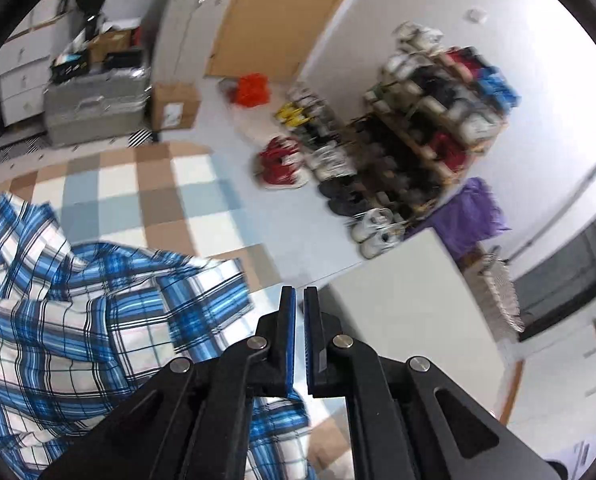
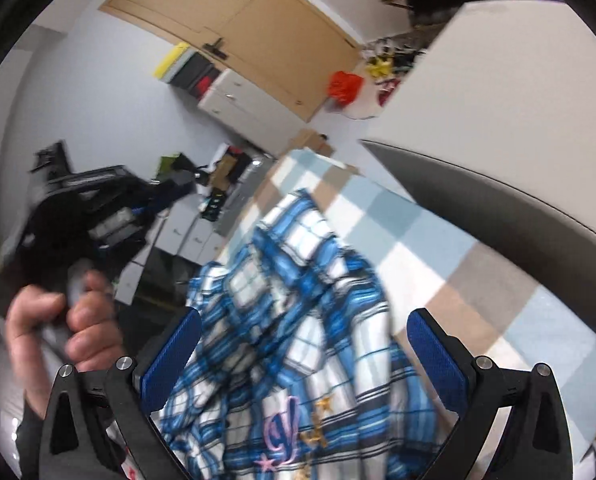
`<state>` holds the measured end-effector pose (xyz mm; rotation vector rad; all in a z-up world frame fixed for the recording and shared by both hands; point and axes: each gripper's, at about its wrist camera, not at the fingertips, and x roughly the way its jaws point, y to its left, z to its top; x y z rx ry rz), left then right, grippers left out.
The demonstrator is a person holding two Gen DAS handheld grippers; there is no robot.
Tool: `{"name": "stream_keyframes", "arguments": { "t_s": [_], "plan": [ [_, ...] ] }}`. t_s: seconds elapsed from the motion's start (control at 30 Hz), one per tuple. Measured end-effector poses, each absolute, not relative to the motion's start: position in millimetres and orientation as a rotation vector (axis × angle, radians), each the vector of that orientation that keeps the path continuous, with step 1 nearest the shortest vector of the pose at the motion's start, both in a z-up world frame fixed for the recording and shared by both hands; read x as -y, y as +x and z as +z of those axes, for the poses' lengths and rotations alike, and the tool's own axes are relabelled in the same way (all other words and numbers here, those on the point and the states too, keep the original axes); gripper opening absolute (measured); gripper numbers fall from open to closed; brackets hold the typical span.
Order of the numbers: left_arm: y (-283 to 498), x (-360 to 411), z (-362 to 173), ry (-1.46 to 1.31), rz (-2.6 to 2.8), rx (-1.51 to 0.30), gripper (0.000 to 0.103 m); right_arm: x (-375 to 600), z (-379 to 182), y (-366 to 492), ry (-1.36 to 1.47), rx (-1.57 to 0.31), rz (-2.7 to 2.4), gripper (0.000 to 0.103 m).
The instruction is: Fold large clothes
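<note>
Here, one plaid shirt [image 2: 298,320], two grippers [image 1: 300,300] [image 2: 304,344]

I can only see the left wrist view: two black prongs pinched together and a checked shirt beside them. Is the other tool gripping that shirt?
Observer: No. The right tool is open; the plaid shirt shows between its blue pads, unpinched.
Operator: Anything on the shirt I can't see?
Observer: Pink embroidery with small stars around it.
Operator: Who holds my tool?
Observer: A bare hand grips the handle of the left tool, at the left of the right wrist view.
</note>
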<state>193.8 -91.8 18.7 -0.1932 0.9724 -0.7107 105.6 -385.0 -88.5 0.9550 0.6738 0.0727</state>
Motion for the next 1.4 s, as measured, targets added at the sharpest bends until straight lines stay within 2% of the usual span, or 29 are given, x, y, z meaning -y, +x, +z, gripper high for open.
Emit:
{"name": "stream_keyframes", "arguments": {
  "t_s": [0.17,0.2,0.23,0.3,0.47,0.57,0.7,0.83,0.97,1.03,1.07,1.1,1.13,1.17,1.2,1.27,1.3,1.4],
  "plan": [
    [147,7,72,-0.135,-0.635,-0.856,0.001,374,-86,120,0.901,-0.690,0.164,0.103],
    [142,-1,73,-0.113,-0.580,-0.838,0.012,366,-85,124,0.889,-0.697,0.207,0.103],
    [131,-21,73,-0.087,-0.508,-0.827,0.043,359,-86,127,0.885,-0.697,0.241,0.103],
    [105,-66,63,-0.041,-0.256,-0.812,0.075,344,-84,132,0.891,-0.683,0.322,0.103],
    [34,-150,31,-0.197,0.018,-0.771,0.075,320,-67,170,0.882,-0.758,0.447,0.103],
    [4,-158,7,-0.234,0.031,-0.782,0.076,304,-55,207,0.760,-0.808,0.474,0.103],
    [-11,-156,-10,-0.178,0.071,-0.784,0.076,275,-72,261,0.560,-1.066,0.415,0.103],
    [-12,-154,-8,-0.098,0.064,-0.760,0.076,267,-73,285,0.443,-1.062,0.339,0.103],
    [-8,-172,-11,-0.128,0.110,-0.744,0.076,250,-92,305,0.377,-1.143,0.347,0.102],
    [-1,-182,-22,-0.149,0.124,-0.785,0.076,240,-96,310,0.311,-1.152,0.337,0.085],
    [1,-184,-26,-0.162,0.132,-0.803,0.076,233,-99,314,0.269,-1.159,0.339,0.068],
    [1,-186,-30,-0.179,0.141,-0.820,0.076,230,-100,314,0.250,-1.162,0.346,0.059],
    [1,-187,-34,-0.195,0.137,-0.837,0.076,227,-100,315,0.234,-1.161,0.346,0.058],
    [2,-187,-36,-0.204,0.121,-0.849,0.076,225,-98,314,0.227,-1.146,0.353,0.049],
    [3,-187,-36,-0.209,0.105,-0.859,0.076,225,-94,313,0.237,-1.128,0.368,0.036],
    [1,-186,-35,-0.207,0.108,-0.851,0.076,223,-84,308,0.237,-1.091,0.367,0.027],
    [1,-186,-34,-0.209,0.111,-0.843,0.076,221,-80,305,0.233,-1.081,0.385,0.018],
    [1,-185,-34,-0.207,0.123,-0.831,0.076,220,-66,297,0.204,-1.032,0.416,0.010]
  ]
}}
